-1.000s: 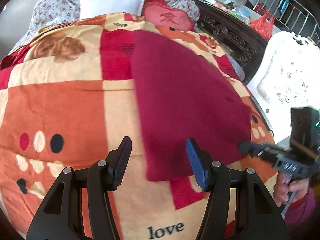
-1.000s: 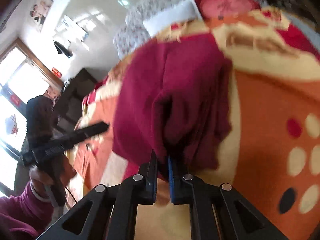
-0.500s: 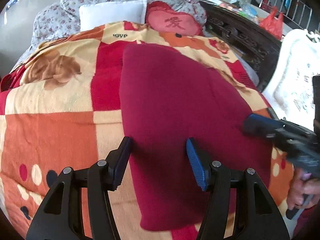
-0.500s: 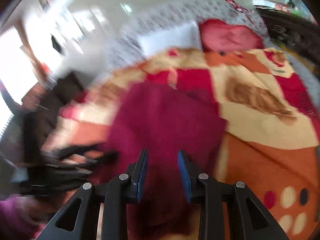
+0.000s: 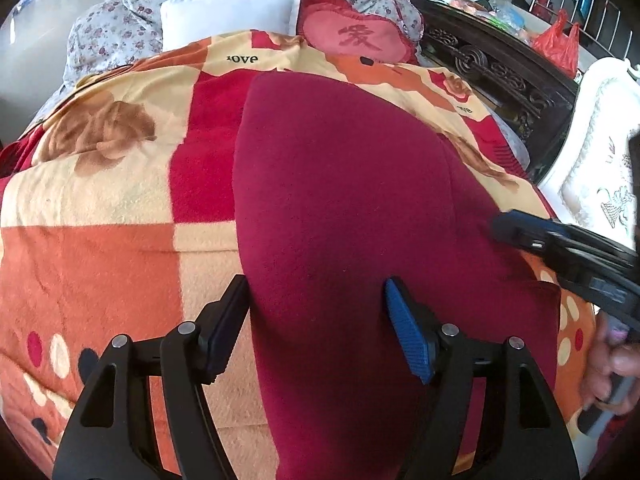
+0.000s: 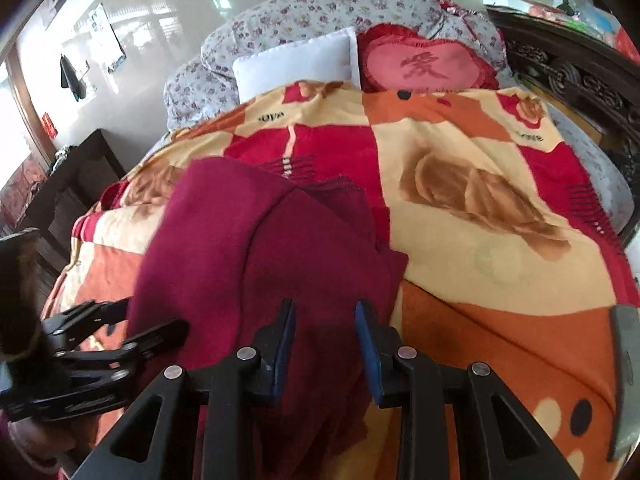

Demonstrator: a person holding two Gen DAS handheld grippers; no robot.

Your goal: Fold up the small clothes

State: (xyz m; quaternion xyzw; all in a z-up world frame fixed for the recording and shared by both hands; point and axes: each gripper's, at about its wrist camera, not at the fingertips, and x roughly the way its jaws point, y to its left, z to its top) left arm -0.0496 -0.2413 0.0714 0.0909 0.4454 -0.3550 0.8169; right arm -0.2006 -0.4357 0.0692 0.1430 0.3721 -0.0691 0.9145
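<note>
On the bed, over the patterned blanket (image 5: 100, 248), both my grippers hang above the dark red garment (image 5: 352, 200), which lies spread lengthwise on the blanket with one layer folded over another along its right side, as my right wrist view shows (image 6: 320, 248).

My left gripper (image 5: 316, 320) has its jaws spread wide; they have just been opening further, and nothing is pinched between them. Seen along its fingers, the black left pad lines up with the garment's left edge and the blue-faced finger (image 5: 408, 340) sits over the cloth's middle. I cannot tell whether the tips brush the fabric, but the pads press on nothing.

My right gripper (image 6: 326, 344) stands partly open, with a clear gap between its fingers. Its jaws have just been opening, and the cloth lies loose beneath them, not gripped. Its tips hover over the near end of the folded layer. In the left wrist view that same gripper (image 5: 520, 236) reaches in from the right edge over the garment's right border, with my right hand (image 5: 612, 364) on its handle.

Farther up the bed lie a white pillow (image 6: 300, 64) and, touching it on the right, a red heart-shaped cushion (image 6: 424, 66), both against a flowered quilt (image 6: 320, 12). Dark carved wood (image 5: 500, 76) runs along the right side of the bed.
</note>
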